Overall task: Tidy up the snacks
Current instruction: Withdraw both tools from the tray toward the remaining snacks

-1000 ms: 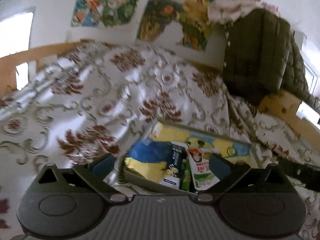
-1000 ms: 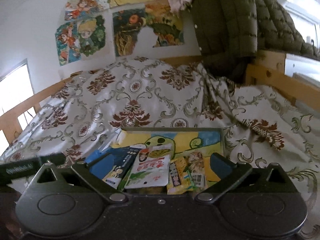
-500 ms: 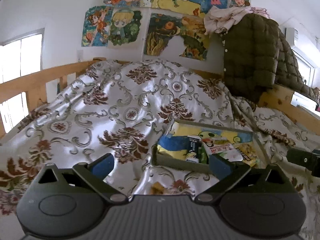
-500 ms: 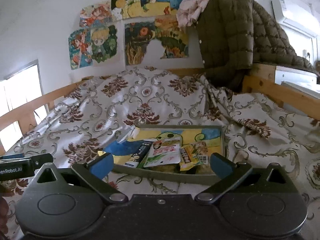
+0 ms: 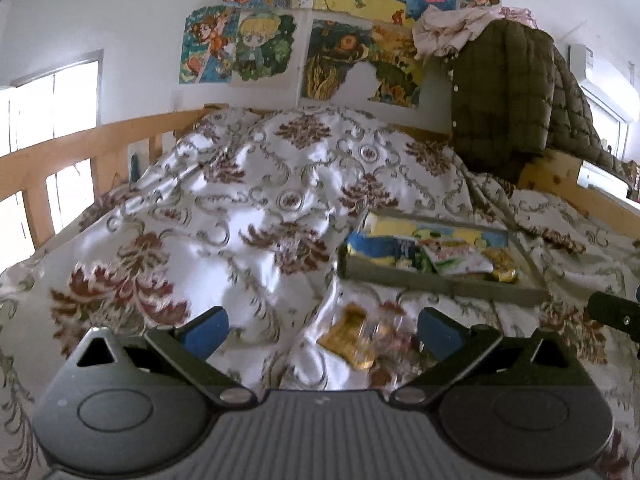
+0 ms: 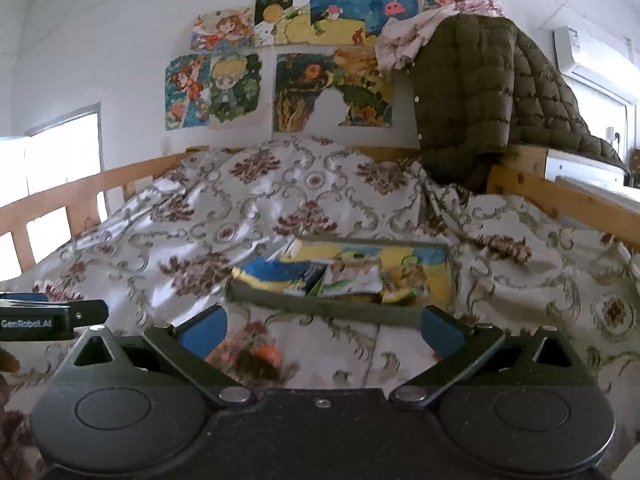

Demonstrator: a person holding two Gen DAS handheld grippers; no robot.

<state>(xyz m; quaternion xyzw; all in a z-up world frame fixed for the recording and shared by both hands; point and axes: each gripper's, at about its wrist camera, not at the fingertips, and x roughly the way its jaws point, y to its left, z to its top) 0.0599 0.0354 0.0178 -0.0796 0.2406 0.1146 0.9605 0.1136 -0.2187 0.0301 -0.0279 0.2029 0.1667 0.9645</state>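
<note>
Both the left hand-held gripper (image 5: 322, 330) and right hand-held gripper (image 6: 322, 330) hang spread apart, holding nothing. Ahead lies the tray (image 6: 320, 307) of snack packets (image 6: 352, 278) on the bed (image 6: 200, 220), long axis crosswise. A loose yellow packet (image 5: 350, 336) lies blurred between the left fingers.

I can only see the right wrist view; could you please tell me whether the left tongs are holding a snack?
Observer: No. In the left wrist view the left tongs are open and grip nothing.
Operator: Thank you. Is anything loose lying ahead of them?
Observer: Yes, a blurred gold packet lies on the bedspread, outside the tray and nearer their right-hand pad.
Operator: And where is the tray from that side?
Observer: Beyond the packet and off to the right, not straight ahead of the left tongs.
</note>
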